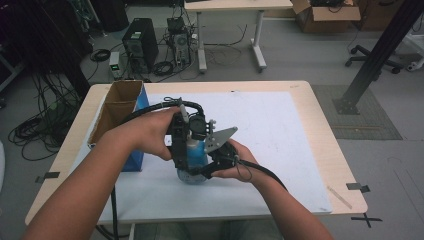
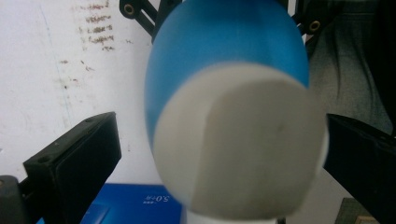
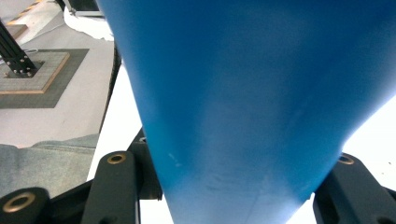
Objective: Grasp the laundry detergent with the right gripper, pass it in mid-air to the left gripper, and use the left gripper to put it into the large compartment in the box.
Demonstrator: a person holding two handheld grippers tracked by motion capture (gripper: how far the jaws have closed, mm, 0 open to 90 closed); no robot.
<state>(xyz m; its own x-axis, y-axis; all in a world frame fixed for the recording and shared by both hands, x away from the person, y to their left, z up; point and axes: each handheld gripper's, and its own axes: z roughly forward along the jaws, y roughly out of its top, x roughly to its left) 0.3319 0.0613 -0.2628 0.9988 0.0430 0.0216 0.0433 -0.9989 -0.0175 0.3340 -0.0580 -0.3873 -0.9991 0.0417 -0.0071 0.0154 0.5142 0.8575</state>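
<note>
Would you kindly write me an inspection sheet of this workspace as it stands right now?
Surface: wooden table under a white mat; faint marks on the mat.
Job's things: blue bottle with a pale cap, held above the mat.
Clutter: open cardboard box with blue sides at the mat's left edge.
Grippers: right tool shut on the bottle's body; left tool straddles the cap end, its left pad clear of the cap.
Cables: one black cable trails from each tool.
Surroundings: computer tower, floor cables, second table, chair base.
</note>
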